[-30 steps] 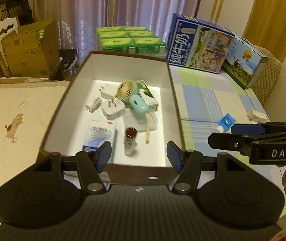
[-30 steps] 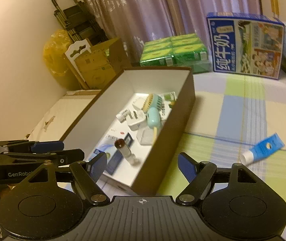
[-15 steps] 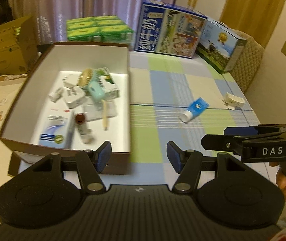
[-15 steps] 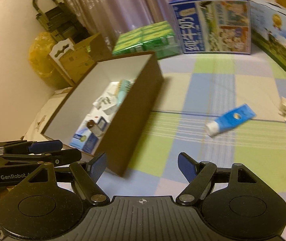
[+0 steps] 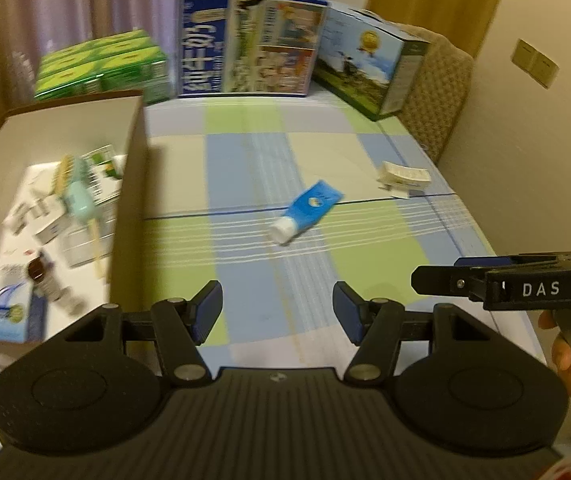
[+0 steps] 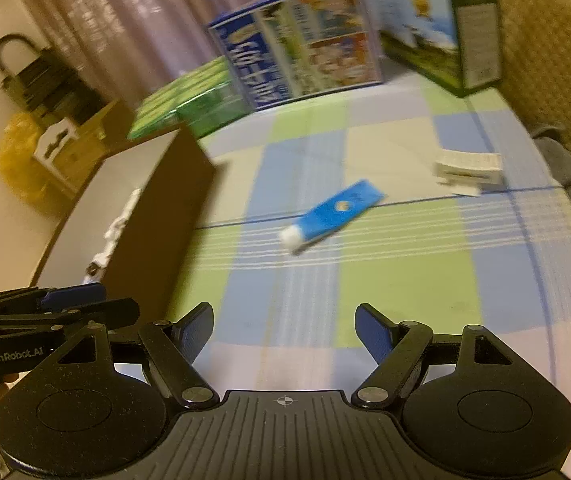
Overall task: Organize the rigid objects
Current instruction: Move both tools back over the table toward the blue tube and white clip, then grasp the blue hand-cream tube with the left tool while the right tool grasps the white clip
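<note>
A blue tube with a white cap [image 5: 309, 210] lies on the checked cloth, also in the right wrist view [image 6: 331, 214]. A white clip-like object [image 5: 403, 178] lies further right, also seen from the right wrist [image 6: 467, 168]. A brown box with a white inside [image 5: 133, 168] stands at the left and holds a mint hand fan [image 5: 79, 196], plugs, a small bottle [image 5: 39, 274] and packets. My left gripper [image 5: 277, 312] is open and empty above the cloth, short of the tube. My right gripper [image 6: 283, 328] is open and empty, beside the box wall [image 6: 157, 216].
Blue milk cartons [image 5: 245, 46], a green-and-blue carton [image 5: 369, 60] and green packs [image 5: 101, 64] line the far edge. A padded chair back [image 5: 435, 88] stands at the right. Cardboard boxes and a yellow bag [image 6: 25, 152] are at far left.
Both grippers have swung right, away from the box and toward the blue tube. The box has shifted to the left of both views. Both stay open and empty.
</note>
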Demonstrator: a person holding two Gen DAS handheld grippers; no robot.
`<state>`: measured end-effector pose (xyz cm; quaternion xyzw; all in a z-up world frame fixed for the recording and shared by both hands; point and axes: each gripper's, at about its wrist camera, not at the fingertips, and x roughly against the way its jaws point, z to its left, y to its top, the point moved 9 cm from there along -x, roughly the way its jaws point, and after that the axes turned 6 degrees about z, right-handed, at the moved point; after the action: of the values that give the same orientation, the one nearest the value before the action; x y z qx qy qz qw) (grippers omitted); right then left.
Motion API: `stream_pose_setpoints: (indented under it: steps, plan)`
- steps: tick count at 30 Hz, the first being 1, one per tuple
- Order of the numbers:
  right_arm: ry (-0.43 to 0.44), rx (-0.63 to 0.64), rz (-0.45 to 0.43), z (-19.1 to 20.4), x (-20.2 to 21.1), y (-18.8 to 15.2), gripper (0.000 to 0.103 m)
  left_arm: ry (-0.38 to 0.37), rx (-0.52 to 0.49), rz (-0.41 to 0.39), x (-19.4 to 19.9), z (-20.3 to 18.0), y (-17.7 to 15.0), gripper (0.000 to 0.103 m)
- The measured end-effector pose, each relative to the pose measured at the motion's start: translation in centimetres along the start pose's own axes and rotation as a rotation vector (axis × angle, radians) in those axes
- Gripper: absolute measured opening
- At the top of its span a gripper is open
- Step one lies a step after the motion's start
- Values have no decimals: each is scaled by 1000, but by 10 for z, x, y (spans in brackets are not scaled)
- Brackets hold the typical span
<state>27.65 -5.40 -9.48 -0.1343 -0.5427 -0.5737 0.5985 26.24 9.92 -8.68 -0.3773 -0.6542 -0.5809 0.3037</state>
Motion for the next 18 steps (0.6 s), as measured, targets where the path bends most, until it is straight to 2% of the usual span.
stream_pose_setpoints:
  steps: [7, 18]
  plan:
    - [-38, -50, -19, -38, 12, 7, 75, -26, -54, 29, -30, -30, 10, 57]
    - [-83, -107, 0, -84, 12, 12, 75, -18, -100, 74, -72, -56, 23, 57]
